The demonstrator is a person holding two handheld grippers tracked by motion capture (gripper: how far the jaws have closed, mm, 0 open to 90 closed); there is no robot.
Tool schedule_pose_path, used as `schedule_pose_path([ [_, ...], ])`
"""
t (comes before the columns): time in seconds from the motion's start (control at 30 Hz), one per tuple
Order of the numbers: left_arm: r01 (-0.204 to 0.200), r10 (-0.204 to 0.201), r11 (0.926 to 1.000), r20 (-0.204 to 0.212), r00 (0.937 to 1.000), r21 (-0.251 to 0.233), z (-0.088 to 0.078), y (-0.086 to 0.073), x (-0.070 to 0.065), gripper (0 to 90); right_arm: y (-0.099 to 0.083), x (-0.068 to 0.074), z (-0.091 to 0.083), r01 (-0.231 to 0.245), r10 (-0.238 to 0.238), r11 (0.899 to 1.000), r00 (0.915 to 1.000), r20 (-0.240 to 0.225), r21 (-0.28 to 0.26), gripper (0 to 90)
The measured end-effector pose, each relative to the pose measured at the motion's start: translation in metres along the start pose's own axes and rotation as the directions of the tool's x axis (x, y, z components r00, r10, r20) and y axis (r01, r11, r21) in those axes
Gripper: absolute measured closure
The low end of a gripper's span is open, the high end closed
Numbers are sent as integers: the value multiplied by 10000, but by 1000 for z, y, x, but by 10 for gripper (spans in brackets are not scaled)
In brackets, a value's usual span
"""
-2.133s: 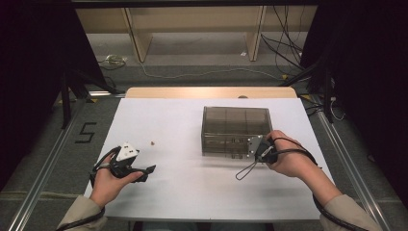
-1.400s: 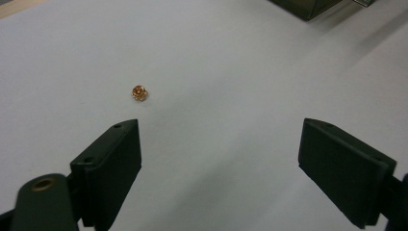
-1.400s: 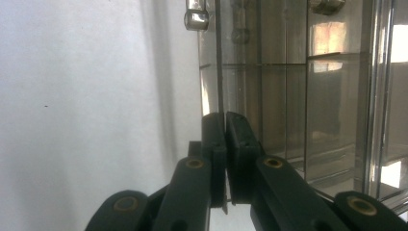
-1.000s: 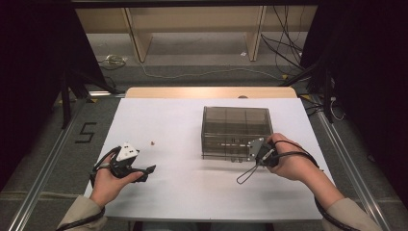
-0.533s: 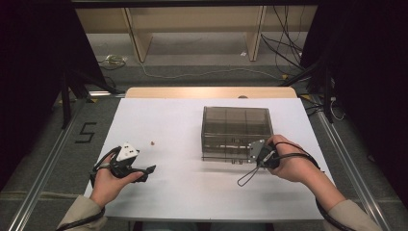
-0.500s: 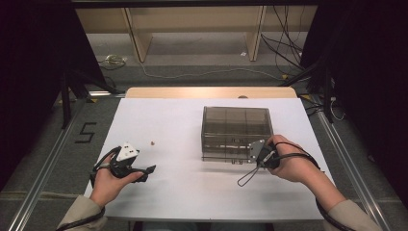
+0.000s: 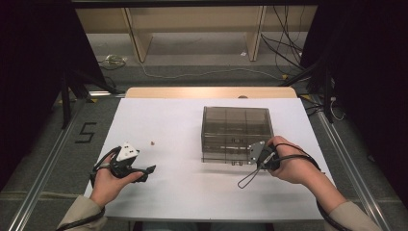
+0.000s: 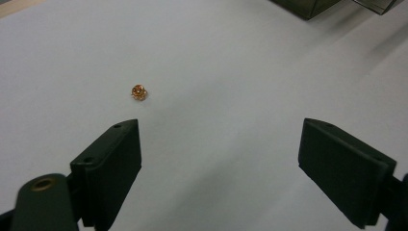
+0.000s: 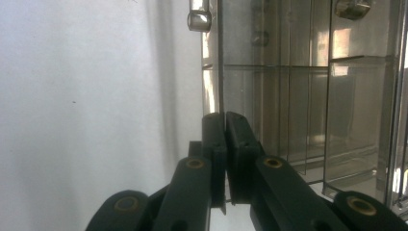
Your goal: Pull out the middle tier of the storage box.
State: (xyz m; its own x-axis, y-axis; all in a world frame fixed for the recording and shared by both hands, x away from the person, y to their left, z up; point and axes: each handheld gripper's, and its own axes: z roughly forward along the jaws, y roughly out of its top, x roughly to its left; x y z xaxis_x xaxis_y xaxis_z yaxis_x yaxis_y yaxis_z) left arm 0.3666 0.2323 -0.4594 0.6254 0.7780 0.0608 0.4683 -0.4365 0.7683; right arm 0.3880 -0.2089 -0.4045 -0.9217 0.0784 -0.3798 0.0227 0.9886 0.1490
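You held a claw in each hand over the white tabletop [image 7: 192, 192], the wooden edge of the table showing at the far side. Your right claw [image 7: 251, 153], black with a grey three-cornered plate on top, sat against the near right corner of the smoky translucent plastic compartment box [image 7: 235, 126], which stood on the right half of the tabletop, its front wall facing you. In the right gripper view, that claw [image 9: 225, 120] was pressed together, its two black pads meeting along the thin vertical edge of the box [image 9: 308, 96]; whether the edge was pinched between them or merely lay behind them could not be told. The box's inner dividers and a small metal hinge or latch piece [image 9: 198, 18] showed through the tinted wall. Your left claw [image 7: 150, 171], black with a white block on top, rested low over the left half of the tabletop, well apart from the box. In the left gripper view it [image 8: 219, 159] was spread wide with nothing between the pads. A tiny round orange-gold bead [image 8: 139, 92] lay alone on the bare surface just beyond the left pad, touching neither pad; from above, the bead [image 7: 152, 143] lay a little ahead of your left hand [image 7: 109, 180].
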Motion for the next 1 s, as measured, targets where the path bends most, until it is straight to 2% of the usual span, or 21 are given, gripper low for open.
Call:
schedule_pose_path([
  [1.0,11,-11,10000,17,10000,12,0,0,0,153,-1,6,-2,35,-36,9999,10000,-39,-98,881],
])
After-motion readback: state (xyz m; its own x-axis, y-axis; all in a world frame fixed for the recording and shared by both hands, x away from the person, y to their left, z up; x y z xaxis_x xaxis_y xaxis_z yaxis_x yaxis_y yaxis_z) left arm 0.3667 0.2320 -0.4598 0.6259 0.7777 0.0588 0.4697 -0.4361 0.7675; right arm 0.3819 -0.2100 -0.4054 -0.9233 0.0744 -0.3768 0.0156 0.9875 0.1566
